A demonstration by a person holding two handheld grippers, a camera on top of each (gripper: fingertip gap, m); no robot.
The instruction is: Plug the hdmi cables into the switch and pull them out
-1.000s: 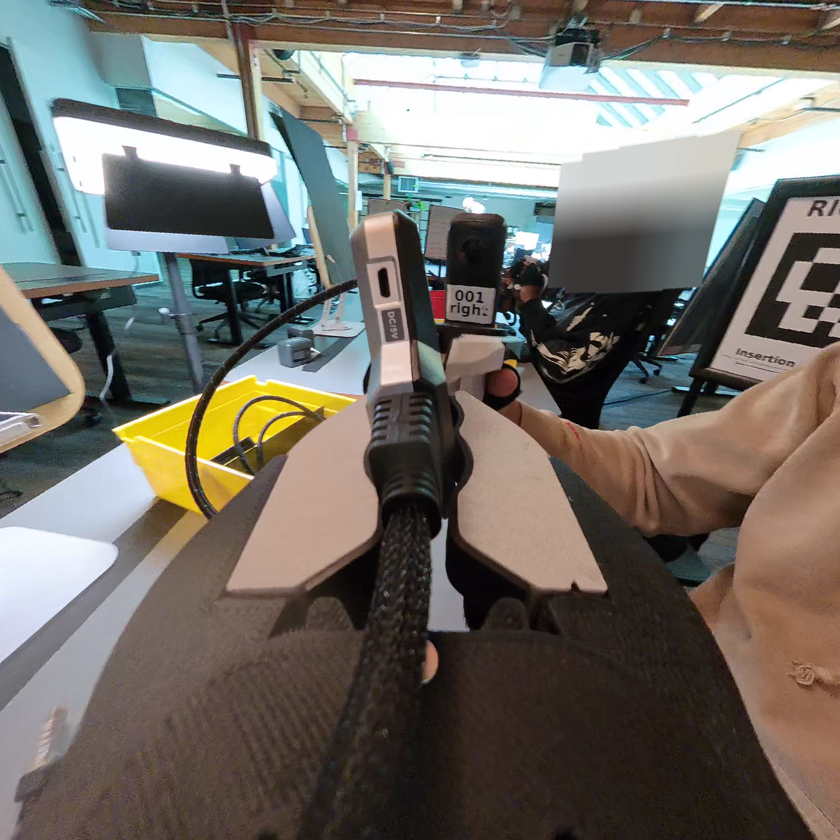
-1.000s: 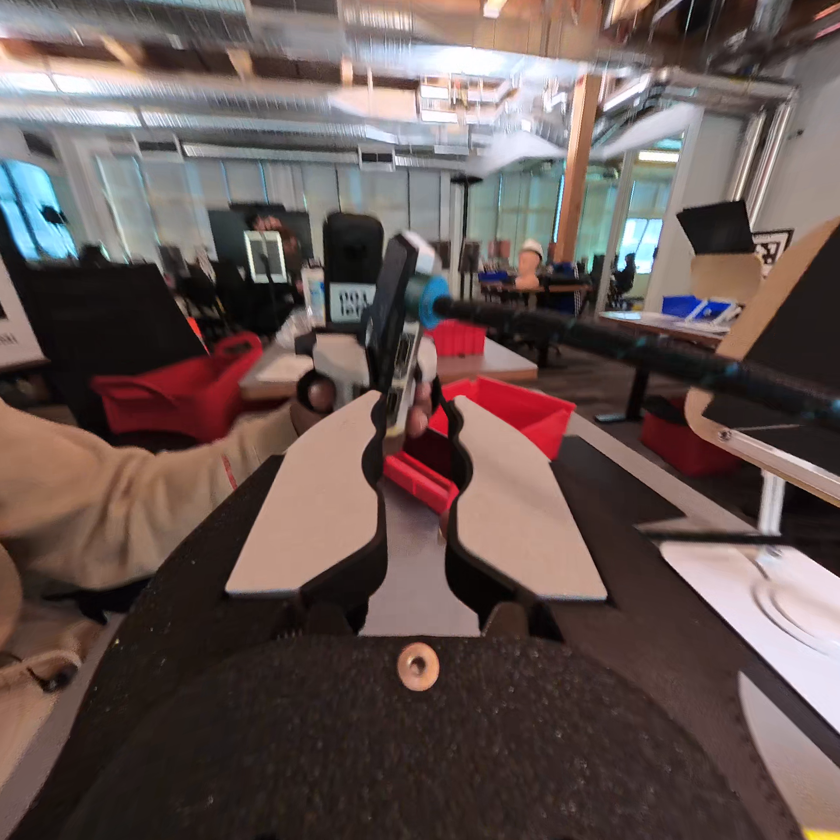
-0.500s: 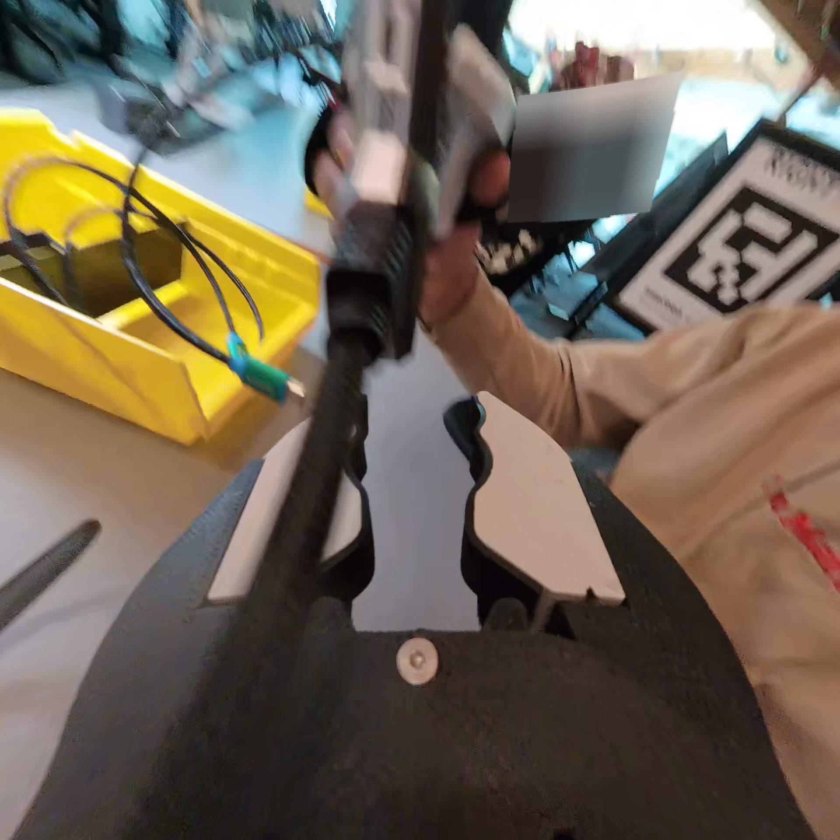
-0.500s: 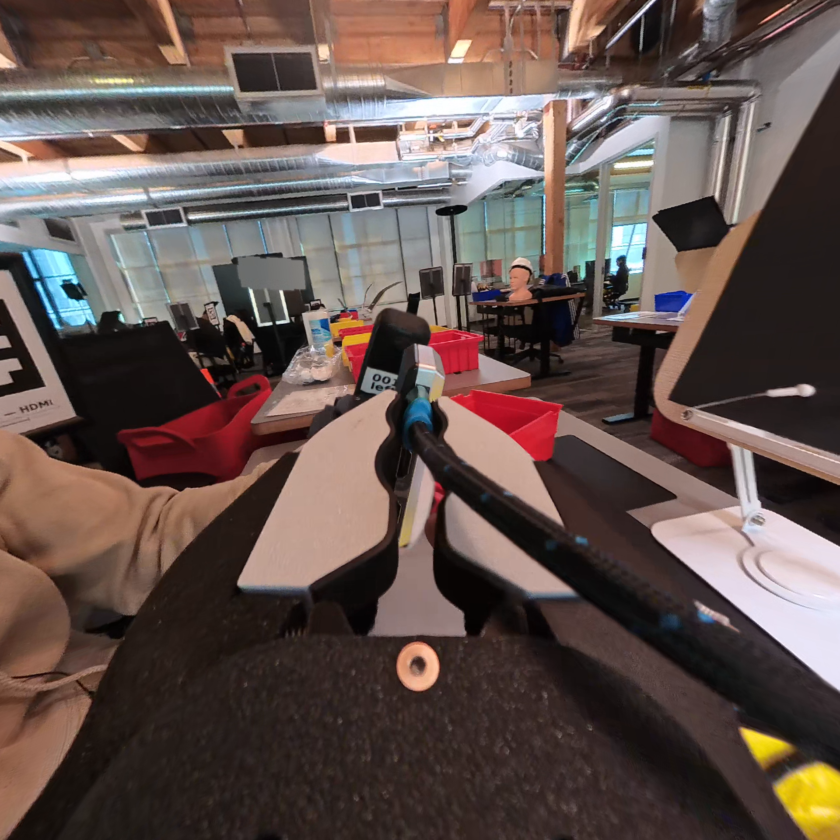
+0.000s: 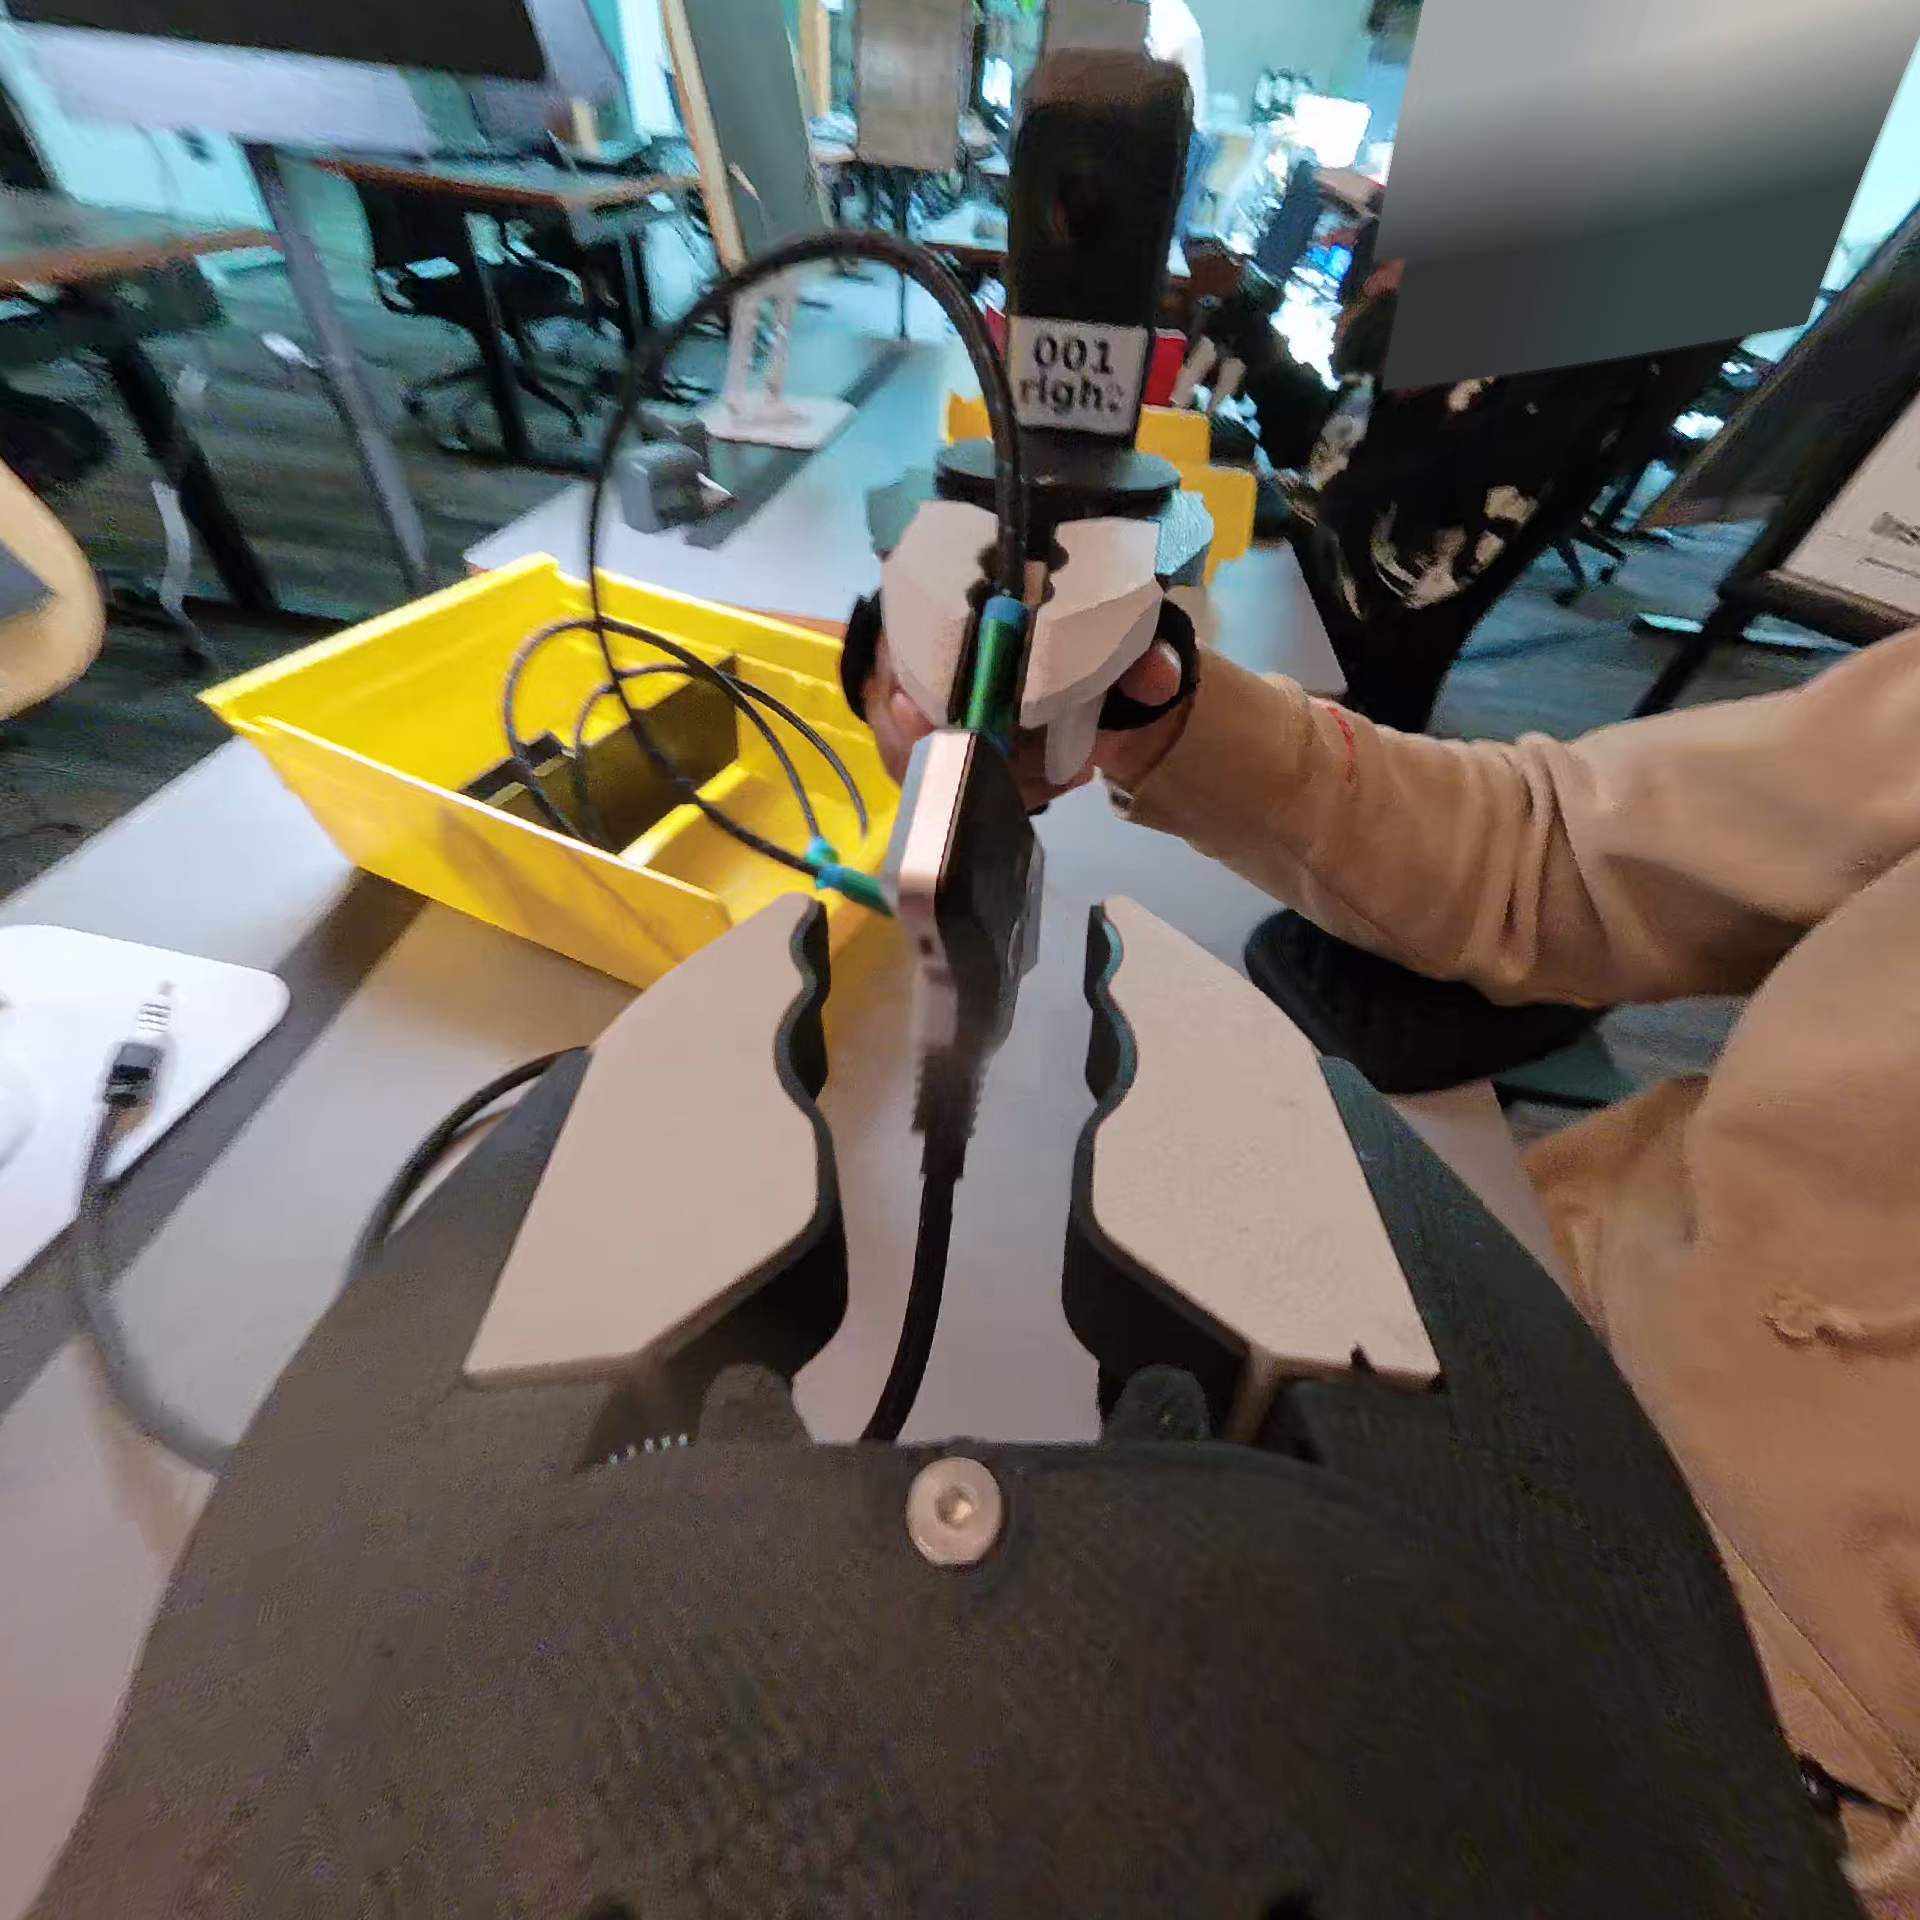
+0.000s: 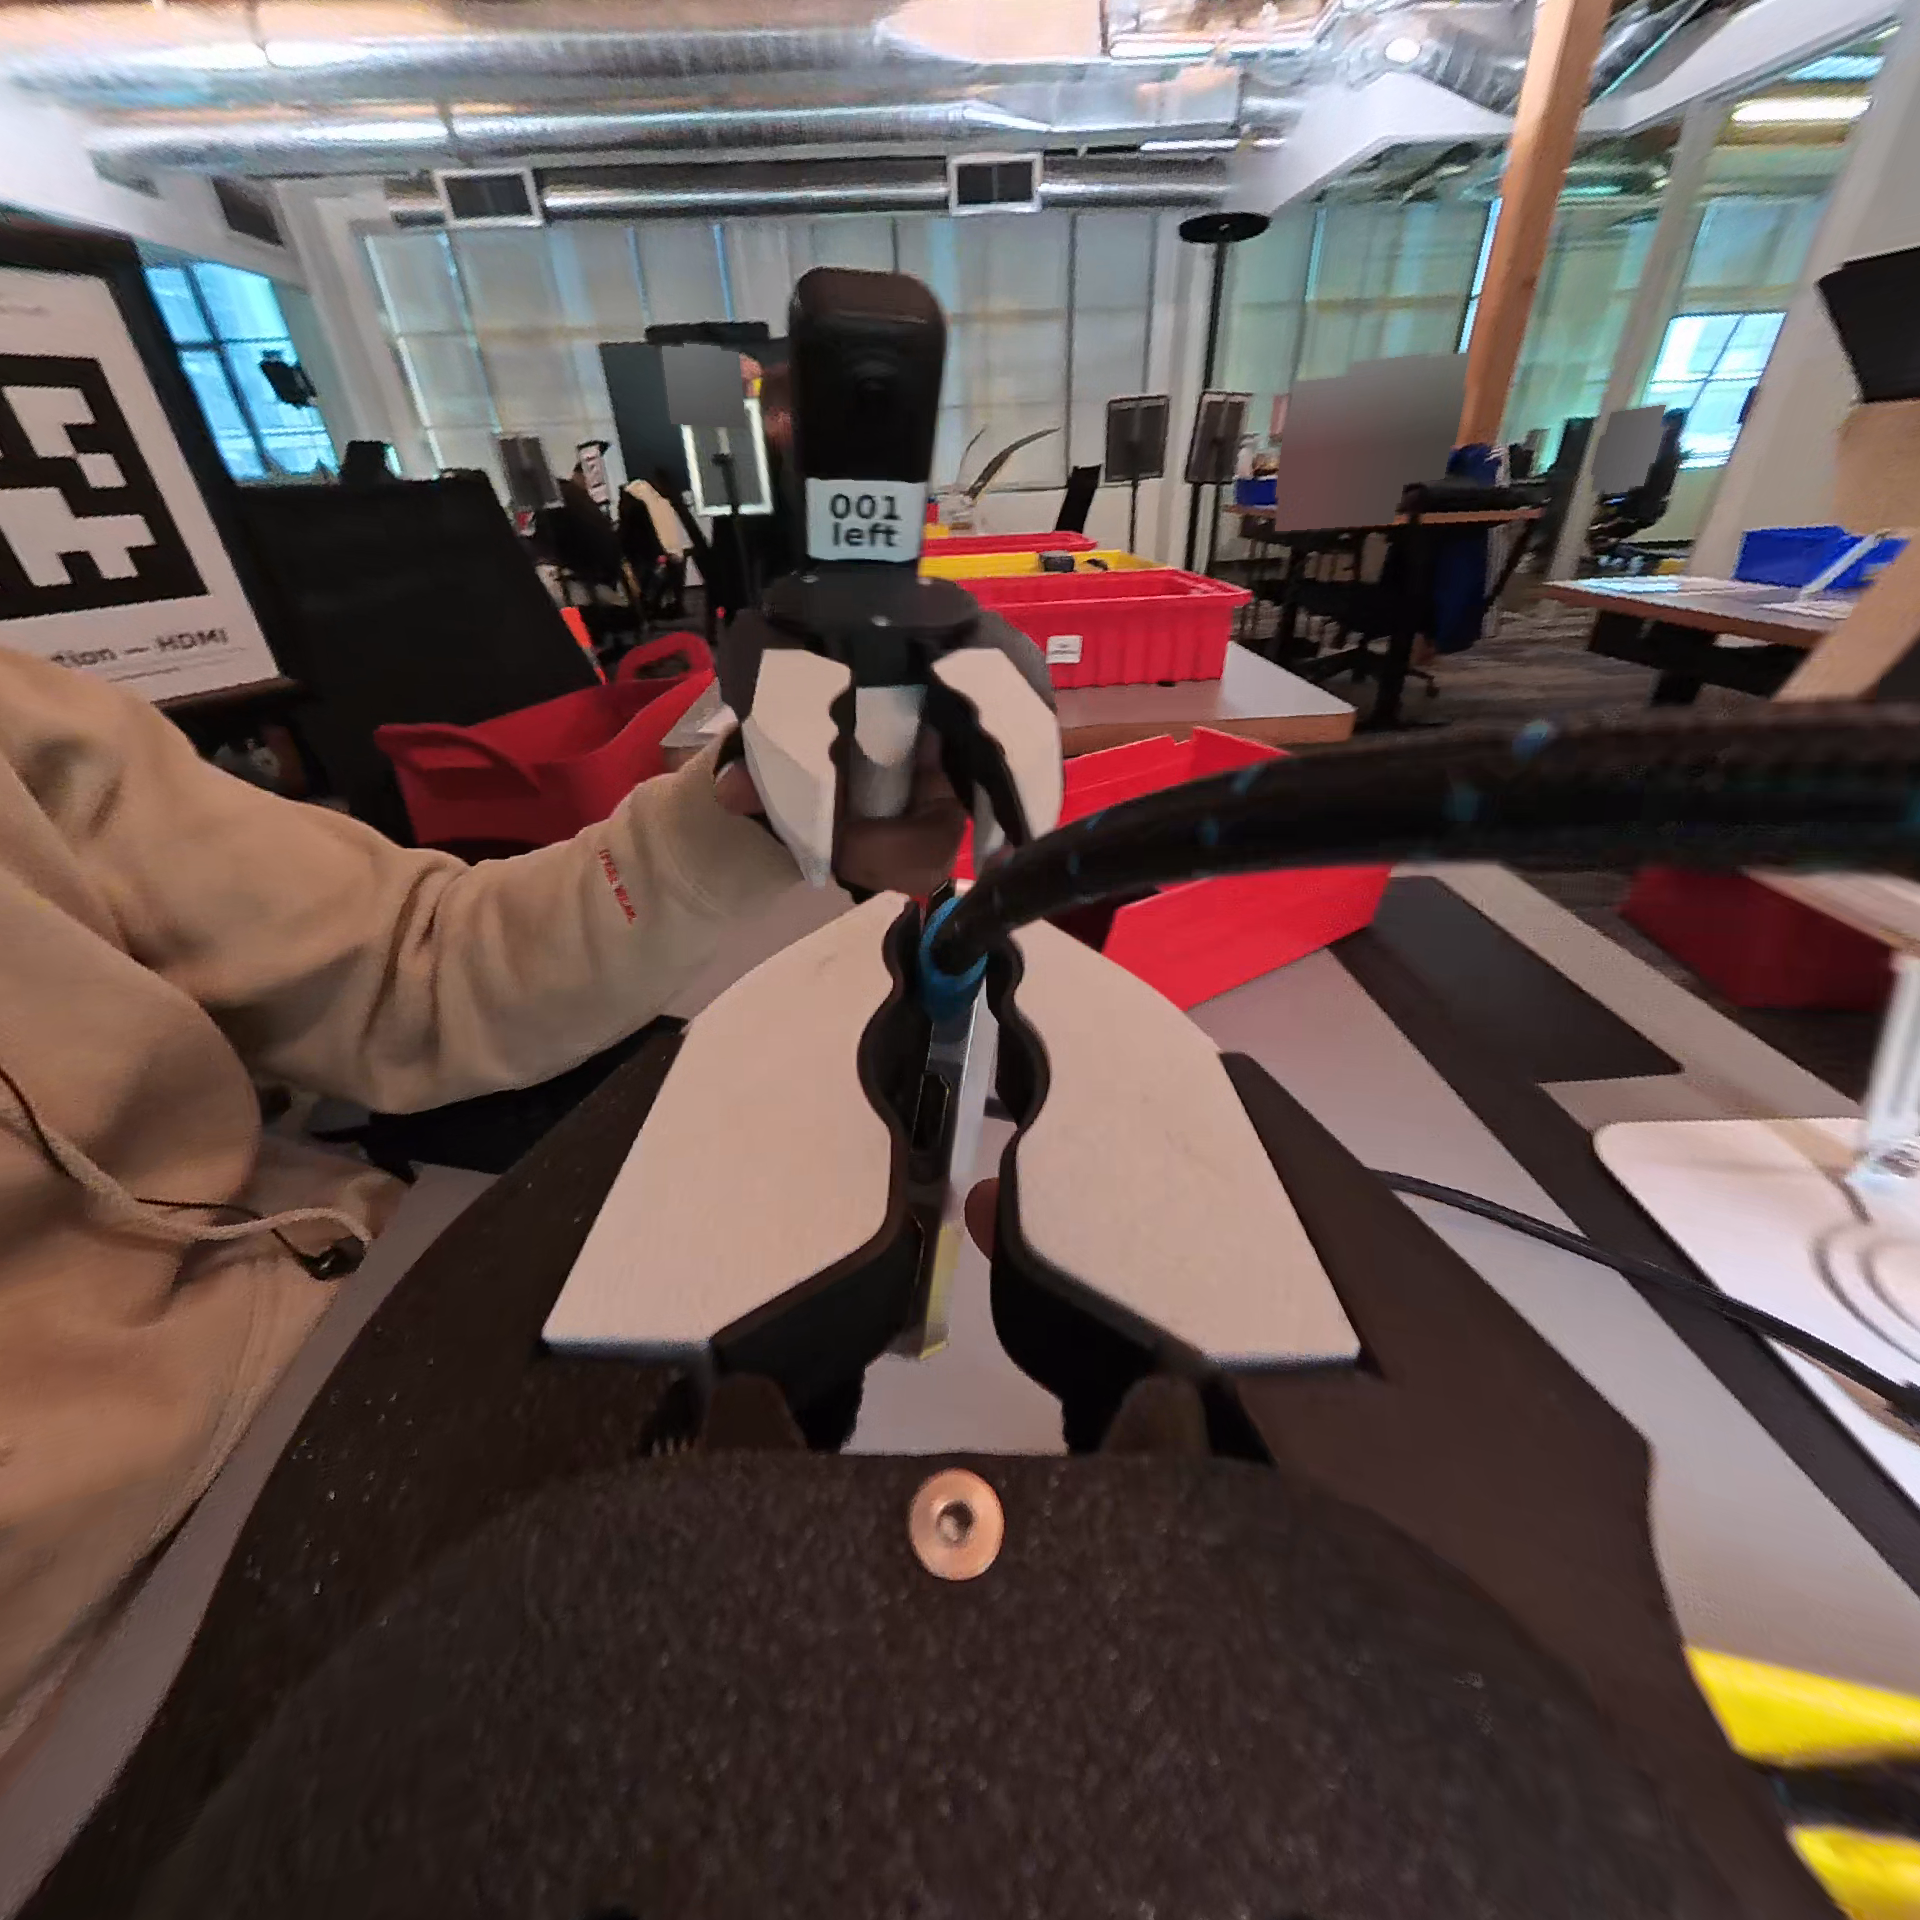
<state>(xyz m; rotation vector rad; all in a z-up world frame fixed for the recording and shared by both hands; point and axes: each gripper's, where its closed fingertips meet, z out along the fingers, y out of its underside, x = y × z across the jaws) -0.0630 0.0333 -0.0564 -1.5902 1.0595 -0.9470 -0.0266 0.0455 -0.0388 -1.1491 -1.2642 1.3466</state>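
**Left wrist view**
- Left tool (image 5: 956,914): the flat grey fingers with black wavy-edged pads stand well apart and grip nothing.
- Braided cable (image 5: 925,1278): black woven sheath. It runs up the gap between the fingers, touching neither, and its moulded plug sits in the near end of the switch (image 5: 966,862). The plug is blurred.
- Switch: a thin slab with a silver edge and a black face, held edge-on above the desk (image 5: 499,1008).
- Green plug (image 5: 987,665): a metallic barrel at the far end of the switch. Whether it is fully seated cannot be told. Its thin black cable (image 5: 623,416) arcs up and back into the yellow bin (image 5: 468,831), a glossy plastic tray.
- Second green plug (image 5: 857,891): lies at the near corner of the bin, partly hidden behind the switch.

**Right wrist view**
- Right tool (image 6: 951,925): the fingers are drawn together and clamped on the flat faces of the switch (image 6: 940,1122). Only its narrow edge shows.
- The braided cable leaves the far end through a blue collar (image 6: 951,977) and is cut off at the right border.
- Beyond stands a red bin (image 6: 1226,925).
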